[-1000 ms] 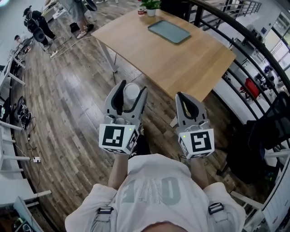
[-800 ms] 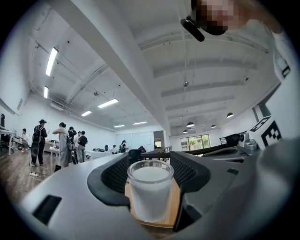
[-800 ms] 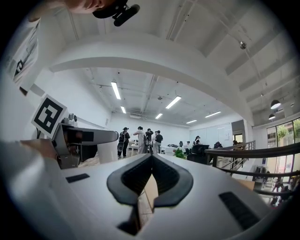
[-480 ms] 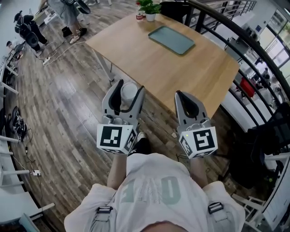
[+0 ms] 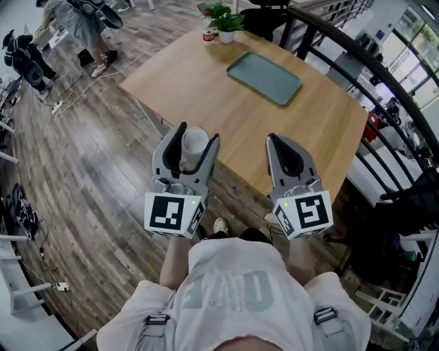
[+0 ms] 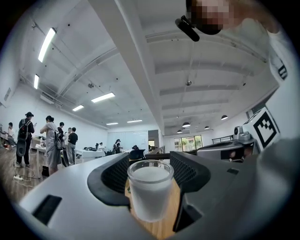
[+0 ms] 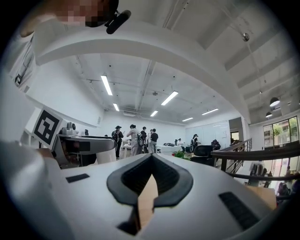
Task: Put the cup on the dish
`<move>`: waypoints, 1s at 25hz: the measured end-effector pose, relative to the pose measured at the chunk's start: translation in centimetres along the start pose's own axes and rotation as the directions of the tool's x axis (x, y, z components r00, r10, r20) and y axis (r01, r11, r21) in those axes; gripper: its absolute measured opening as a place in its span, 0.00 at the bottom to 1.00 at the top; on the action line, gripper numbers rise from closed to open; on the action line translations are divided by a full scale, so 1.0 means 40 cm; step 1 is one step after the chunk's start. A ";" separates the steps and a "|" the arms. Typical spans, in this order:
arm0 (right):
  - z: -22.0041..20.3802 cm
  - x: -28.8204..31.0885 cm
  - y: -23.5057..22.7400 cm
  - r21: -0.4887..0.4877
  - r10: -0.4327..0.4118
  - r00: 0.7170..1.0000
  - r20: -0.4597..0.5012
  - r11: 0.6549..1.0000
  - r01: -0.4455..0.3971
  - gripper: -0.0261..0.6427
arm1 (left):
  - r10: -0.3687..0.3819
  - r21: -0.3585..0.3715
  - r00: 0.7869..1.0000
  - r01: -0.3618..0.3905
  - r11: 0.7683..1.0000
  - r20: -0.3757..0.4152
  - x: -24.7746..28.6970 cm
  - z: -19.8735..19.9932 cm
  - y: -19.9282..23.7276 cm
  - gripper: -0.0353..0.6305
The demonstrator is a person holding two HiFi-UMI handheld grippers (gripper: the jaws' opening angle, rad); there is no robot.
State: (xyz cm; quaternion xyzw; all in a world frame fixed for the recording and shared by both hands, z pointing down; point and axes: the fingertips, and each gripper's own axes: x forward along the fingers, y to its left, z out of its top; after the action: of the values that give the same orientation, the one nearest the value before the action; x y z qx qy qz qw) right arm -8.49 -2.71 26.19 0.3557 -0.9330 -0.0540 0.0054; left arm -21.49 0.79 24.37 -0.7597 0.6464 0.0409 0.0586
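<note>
Left gripper: the left gripper (image 5: 197, 134) pinches a frosted white cup (image 6: 150, 187) between its black ribbed pads, one jaw on each side wall. The cup stands upright with its mouth up, likely so that it can go down flat on its base.
Cup's place: it is in the air in the left gripper's grasp, about over the near left edge of the wooden table (image 5: 312, 127). It touches no surface.
Right gripper: the right gripper (image 5: 274, 138) has its jaws pressed together with nothing between them. Only a sliver of table wood shows through the slit. It is held level beside the left one and looks idle, probably because one gripper is enough for a light cup.
Dish: a grey-green rectangular dish (image 5: 264, 77) lies flat and bare toward the far edge of the table, well apart from the cup.
Far corner: a potted plant (image 5: 226, 20) and a small red can (image 5: 208, 36) sit near the dish but clear of it.
Stage: carrying, by my reading. The cup has yet to cross most of the table.
Risk: a smooth glass wall could slip in the pads if tilted.
</note>
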 end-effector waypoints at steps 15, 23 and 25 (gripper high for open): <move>-0.031 0.219 -0.186 -0.003 -0.028 0.999 -0.020 1.000 0.028 0.07 | -0.075 -0.037 0.996 0.073 0.997 -0.049 0.276 -0.082 0.046 0.47; -0.063 0.307 -0.368 0.051 -0.069 0.997 -0.021 0.996 0.070 0.07 | -0.085 -0.044 0.995 0.082 0.996 -0.061 0.507 -0.087 0.052 0.47; -0.090 0.315 -0.401 0.066 -0.072 0.996 -0.049 0.995 0.075 0.07 | -0.092 -0.060 0.993 0.088 0.994 -0.070 0.544 -0.095 0.044 0.47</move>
State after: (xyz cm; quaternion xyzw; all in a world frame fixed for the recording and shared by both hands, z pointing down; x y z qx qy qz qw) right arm -7.09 -23.32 27.73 0.3910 -0.9202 -0.0144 0.0129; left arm -19.76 -21.28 25.07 -0.7903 0.6118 0.0290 0.0152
